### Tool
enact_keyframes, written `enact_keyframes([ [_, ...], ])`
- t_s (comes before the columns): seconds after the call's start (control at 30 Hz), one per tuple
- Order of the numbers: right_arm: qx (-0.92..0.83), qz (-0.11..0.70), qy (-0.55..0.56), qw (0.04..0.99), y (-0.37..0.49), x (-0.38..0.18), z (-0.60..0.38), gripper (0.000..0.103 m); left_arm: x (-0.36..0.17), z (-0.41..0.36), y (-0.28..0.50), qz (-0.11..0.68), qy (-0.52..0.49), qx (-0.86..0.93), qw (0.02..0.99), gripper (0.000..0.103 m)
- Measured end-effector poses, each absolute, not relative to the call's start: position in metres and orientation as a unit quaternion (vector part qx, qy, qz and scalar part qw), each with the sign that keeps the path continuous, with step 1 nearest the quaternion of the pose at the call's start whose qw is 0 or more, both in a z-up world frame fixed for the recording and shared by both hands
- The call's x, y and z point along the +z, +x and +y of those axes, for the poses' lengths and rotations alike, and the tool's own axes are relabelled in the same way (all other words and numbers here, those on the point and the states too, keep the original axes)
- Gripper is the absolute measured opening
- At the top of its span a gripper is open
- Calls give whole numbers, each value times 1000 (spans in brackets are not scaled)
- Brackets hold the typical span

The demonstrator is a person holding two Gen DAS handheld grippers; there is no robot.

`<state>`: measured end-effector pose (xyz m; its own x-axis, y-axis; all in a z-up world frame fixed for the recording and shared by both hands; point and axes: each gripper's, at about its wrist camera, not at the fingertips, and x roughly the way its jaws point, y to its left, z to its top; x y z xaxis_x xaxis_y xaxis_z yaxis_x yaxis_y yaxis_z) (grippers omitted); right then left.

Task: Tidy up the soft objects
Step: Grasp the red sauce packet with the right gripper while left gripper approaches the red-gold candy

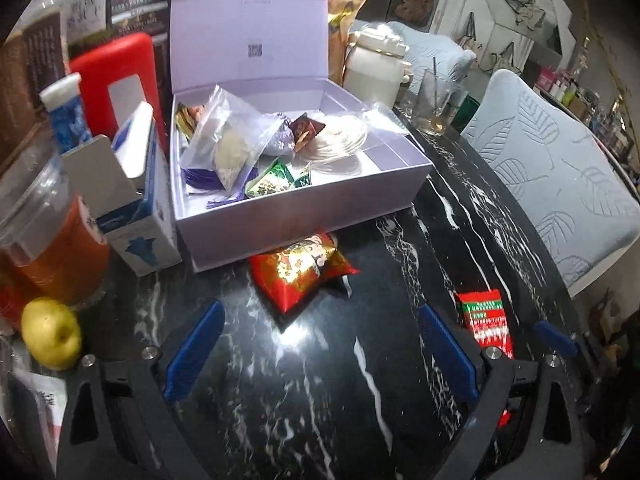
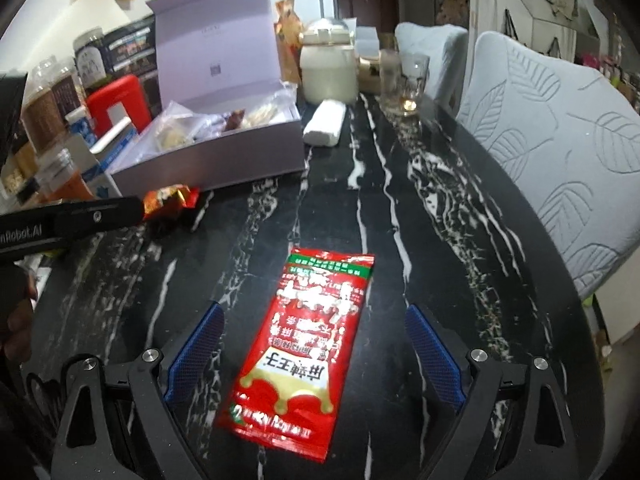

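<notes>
From the left wrist, we see our left gripper [image 1: 320, 356] spread wide over the black marble table [image 1: 400, 240], holding nothing; a red-gold snack pouch [image 1: 302, 270] lies ahead against the lilac box [image 1: 304, 216]. From the right wrist, our right gripper [image 2: 316, 344] gapes empty, the red sachet [image 2: 308, 352] flat between its blue pads, apart from both.

red sachet [image 2: 304, 344] between wide jaws, black marble table [image 2: 440, 208]

Left hand-held gripper [image 1: 320, 354]: black frame; blue ribbed pads; silver screws; right hand-held gripper [image 2: 314, 350] alike.
</notes>
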<state>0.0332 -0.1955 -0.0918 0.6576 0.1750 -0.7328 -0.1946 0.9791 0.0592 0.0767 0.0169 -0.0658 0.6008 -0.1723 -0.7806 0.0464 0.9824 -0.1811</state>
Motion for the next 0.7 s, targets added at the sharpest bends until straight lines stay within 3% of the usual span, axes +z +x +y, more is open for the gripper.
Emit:
enact_keyframes([
  [0.1, 105, 417, 2, 903, 43, -98, -196, 90, -69, 19, 87, 448, -77, -54, 889, 99],
  [0.27, 88, 428, -34, 899, 51, -106, -195, 71, -75, 18, 98, 457, -76, -49, 885, 99],
  [0.3, 88, 426, -43, 899, 51, -105, -194, 62, -77, 18, 101, 459, -78, -49, 883, 99],
  [0.4, 93, 423, -51, 900, 53, -102, -193, 54, -82, 17, 107, 465, -83, -45, 880, 99],
  [0.7, 118, 417, -68, 899, 76, -103, -192, 48, -94, 14, 123, 481, -81, -29, 872, 99],
])
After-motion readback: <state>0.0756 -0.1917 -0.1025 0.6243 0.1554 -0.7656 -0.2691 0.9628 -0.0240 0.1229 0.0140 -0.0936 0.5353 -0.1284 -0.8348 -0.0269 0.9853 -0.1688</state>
